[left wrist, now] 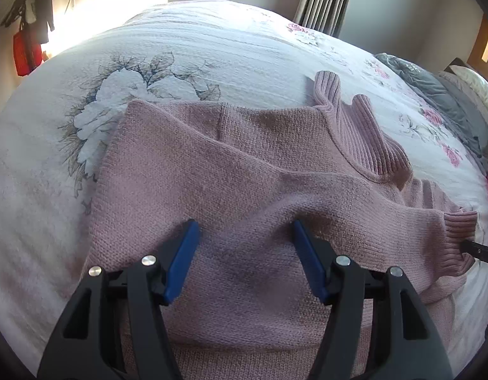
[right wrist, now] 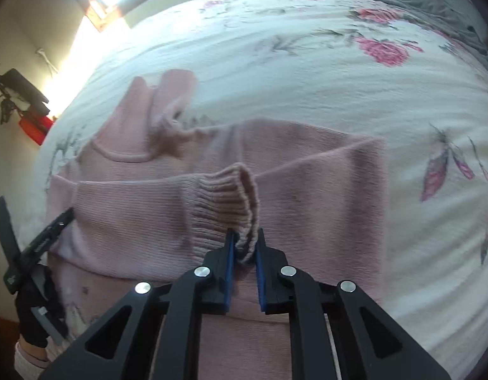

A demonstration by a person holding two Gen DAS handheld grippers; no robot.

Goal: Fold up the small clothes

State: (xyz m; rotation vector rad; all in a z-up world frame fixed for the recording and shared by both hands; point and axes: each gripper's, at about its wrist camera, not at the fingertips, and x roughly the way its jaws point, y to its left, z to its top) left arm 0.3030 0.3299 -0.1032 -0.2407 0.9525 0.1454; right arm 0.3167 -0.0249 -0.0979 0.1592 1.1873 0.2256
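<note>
Lying flat on the bed (left wrist: 231, 44), on a white floral bedspread, a pink knit sweater (left wrist: 187, 177) has one sleeve folded across its body. The right gripper (right wrist: 244, 247) has its blue-padded fingers (right wrist: 228, 272) clamped on the ribbed cuff (right wrist: 225, 199) of that sleeve, lifted slightly above the sweater body. The left gripper (left wrist: 245, 234) hovers over the sweater's middle, fingers (left wrist: 182, 259) spread wide apart and holding nothing. The ribbed turtleneck collar (left wrist: 364, 133) lies at the far side. A grey blanket (left wrist: 434, 88) lies at the bed's far right.
</note>
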